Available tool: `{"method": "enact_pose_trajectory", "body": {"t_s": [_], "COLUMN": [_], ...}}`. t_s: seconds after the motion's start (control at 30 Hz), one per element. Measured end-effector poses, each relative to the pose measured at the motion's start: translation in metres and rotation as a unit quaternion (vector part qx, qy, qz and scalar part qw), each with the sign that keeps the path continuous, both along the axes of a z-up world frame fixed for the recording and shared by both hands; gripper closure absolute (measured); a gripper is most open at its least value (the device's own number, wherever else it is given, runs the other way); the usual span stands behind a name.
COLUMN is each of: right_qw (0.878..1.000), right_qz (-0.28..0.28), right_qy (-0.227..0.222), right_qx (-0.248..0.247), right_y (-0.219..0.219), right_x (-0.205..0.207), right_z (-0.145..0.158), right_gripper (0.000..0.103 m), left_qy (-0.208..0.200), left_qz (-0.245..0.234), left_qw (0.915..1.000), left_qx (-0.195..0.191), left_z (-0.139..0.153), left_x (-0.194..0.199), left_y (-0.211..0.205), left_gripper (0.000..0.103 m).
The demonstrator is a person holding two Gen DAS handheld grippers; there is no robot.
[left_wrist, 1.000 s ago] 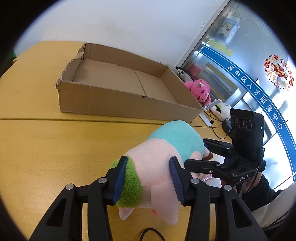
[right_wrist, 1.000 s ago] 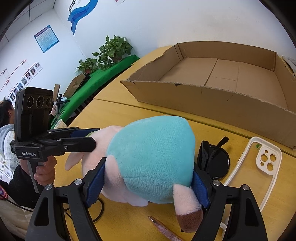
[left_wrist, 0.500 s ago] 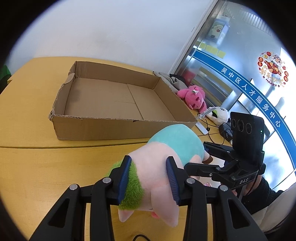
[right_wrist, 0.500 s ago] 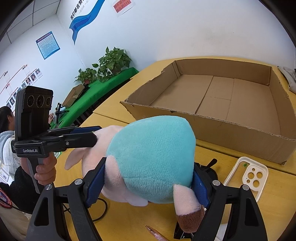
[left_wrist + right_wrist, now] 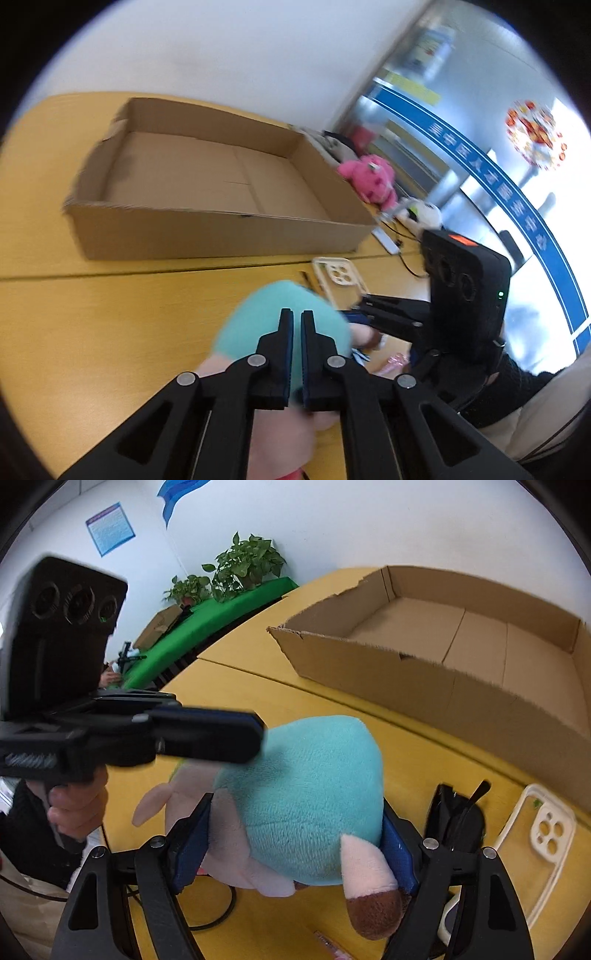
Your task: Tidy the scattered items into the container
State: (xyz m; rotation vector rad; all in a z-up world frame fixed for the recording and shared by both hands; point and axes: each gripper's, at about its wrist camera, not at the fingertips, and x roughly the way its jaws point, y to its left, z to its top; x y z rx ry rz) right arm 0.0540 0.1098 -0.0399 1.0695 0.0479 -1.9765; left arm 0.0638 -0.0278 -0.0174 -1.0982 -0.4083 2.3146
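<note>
Plush toy (image 5: 306,794) lengthwise toward cardboard box (image 5: 461,664), clamped in right tool (image 5: 295,849); left tool (image 5: 296,325) closing, empty

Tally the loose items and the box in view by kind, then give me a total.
Plush toys: 3 (teal-and-pink plush, pink plush, white plush)
Phone case: 1
Sunglasses: 1
Pen: 1
Cardboard box: 1
Total: 7
</note>
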Motion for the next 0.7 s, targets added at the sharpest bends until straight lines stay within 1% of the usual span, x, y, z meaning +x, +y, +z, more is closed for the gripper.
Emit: {"method": "enact_pose_trajectory", "body": {"t_s": [0.03,0.1,0.13,0.23,0.27,0.3,0.33,0.47,0.57,0.7], "right_qw": [1.000,1.000,1.000,0.999,0.999,0.999,0.999,0.999,1.000,0.999], "right_qz": [-0.003,-0.007,-0.010,-0.017,-0.017,-0.016,-0.015,-0.012,-0.013,-0.016], "right_qy": [-0.002,-0.009,-0.015,-0.026,-0.027,-0.027,-0.025,-0.025,-0.024,-0.024], "right_qx": [-0.003,-0.011,-0.016,-0.028,-0.029,-0.028,-0.026,-0.018,-0.013,-0.012], "right_y": [0.003,0.008,0.010,0.015,0.015,0.014,0.014,0.015,0.014,0.014], "right_x": [-0.001,-0.004,-0.006,-0.009,-0.010,-0.009,-0.008,-0.006,-0.004,-0.005], "right_z": [-0.001,-0.004,-0.007,-0.012,-0.013,-0.013,-0.013,-0.014,-0.014,-0.015], "right_gripper": [0.018,0.018,0.018,0.018,0.018,0.017,0.017,0.017,0.016,0.016], "left_qy": [-0.005,-0.020,-0.026,-0.045,-0.051,-0.053,-0.054,-0.055,-0.057,-0.061], "left_qz": [0.017,0.054,0.071,0.104,0.112,0.118,0.122,0.123,0.115,0.068], "left_qw": [0.9998,0.9983,0.9971,0.9934,0.9923,0.9917,0.9909,0.9899,0.9900,0.9936], "left_qx": [-0.002,-0.009,-0.013,-0.020,-0.013,0.001,0.014,0.045,0.059,0.067], "left_z": [-0.004,-0.014,-0.019,-0.036,-0.042,-0.046,-0.050,-0.060,-0.060,-0.057], "left_x": [0.003,0.012,0.017,0.032,0.035,0.037,0.040,0.041,0.041,0.043], "left_y": [-0.010,-0.027,-0.034,-0.051,-0.055,-0.057,-0.058,-0.058,-0.060,-0.054], "left_gripper": [0.086,0.044,0.038,0.037,0.035,0.032,0.031,0.026,0.026,0.026]}}
